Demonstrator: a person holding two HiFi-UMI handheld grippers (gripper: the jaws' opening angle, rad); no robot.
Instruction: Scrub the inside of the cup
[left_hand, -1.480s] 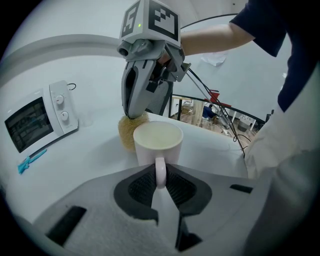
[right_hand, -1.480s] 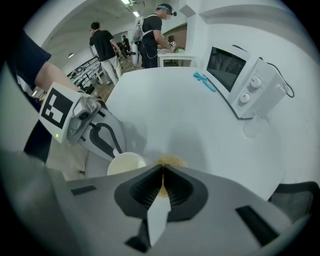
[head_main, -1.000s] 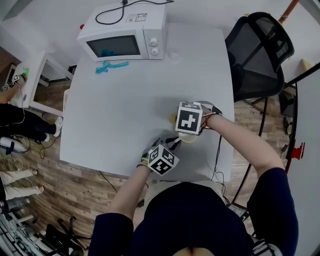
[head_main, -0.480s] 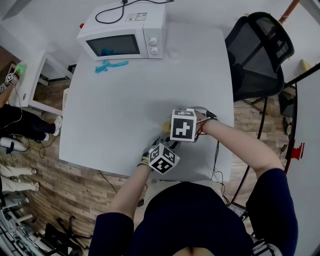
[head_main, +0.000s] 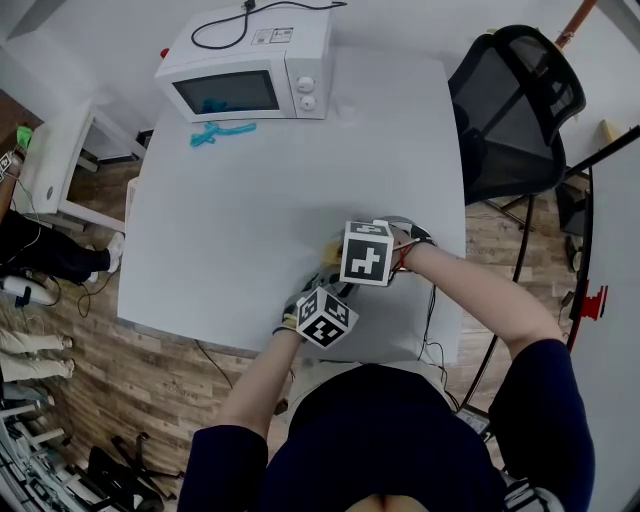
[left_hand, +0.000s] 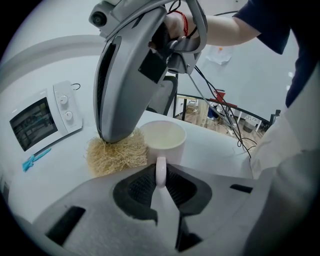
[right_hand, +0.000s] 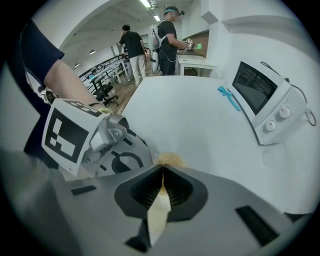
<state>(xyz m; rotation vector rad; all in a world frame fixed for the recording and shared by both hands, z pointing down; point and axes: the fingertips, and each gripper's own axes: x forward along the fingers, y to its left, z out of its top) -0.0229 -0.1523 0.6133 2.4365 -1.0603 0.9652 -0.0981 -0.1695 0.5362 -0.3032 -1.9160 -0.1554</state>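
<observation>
So, my left tool (left_hand: 160, 172) clamps the handle of the cup (left_hand: 162, 136), which stands upright on the worktop (left_hand: 60, 165). My right tool (right_hand: 161, 170) pinches the fibre scrubber (left_hand: 117, 154) just beside the cup, so I judge the scrubbing inside has yet to start.

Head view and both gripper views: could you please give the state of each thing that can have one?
cup: upright on the table, nothing in it.
scrubber: on the table beside the cup, not inside it.
left gripper: shut on the cup's handle.
right gripper: shut on the scrubber.
microwave: door shut.
</observation>
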